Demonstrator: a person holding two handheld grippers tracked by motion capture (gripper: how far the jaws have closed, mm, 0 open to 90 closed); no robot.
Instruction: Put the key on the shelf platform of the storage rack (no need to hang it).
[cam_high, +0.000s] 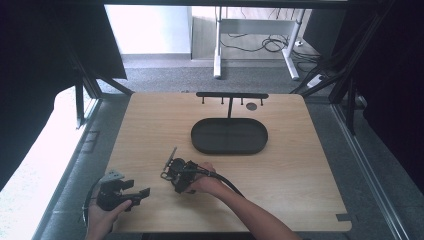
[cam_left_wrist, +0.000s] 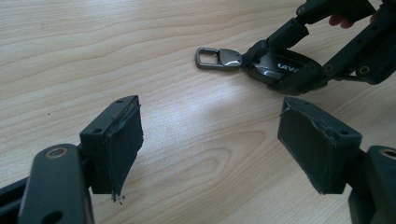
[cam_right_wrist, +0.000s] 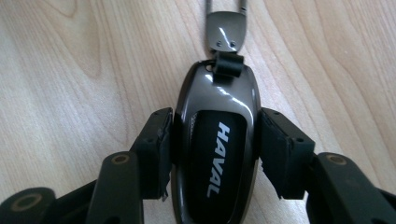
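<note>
Our right tool (cam_right_wrist: 212, 140) clamps the key fob (cam_right_wrist: 215, 154) near the counter's (cam_high: 300, 165) front edge, so we should lift level; left tool (cam_left_wrist: 210, 144) gapes wide.

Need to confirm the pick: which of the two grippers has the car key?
The right gripper: its jaws clamp the sides of the car key. The left gripper stands open over bare table.

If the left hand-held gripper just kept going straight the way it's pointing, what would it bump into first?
Probably the car key fob held in the right hand-held gripper. The left hand-held gripper is open, with bare table ahead until the fob, though the depth is hard to judge.
</note>
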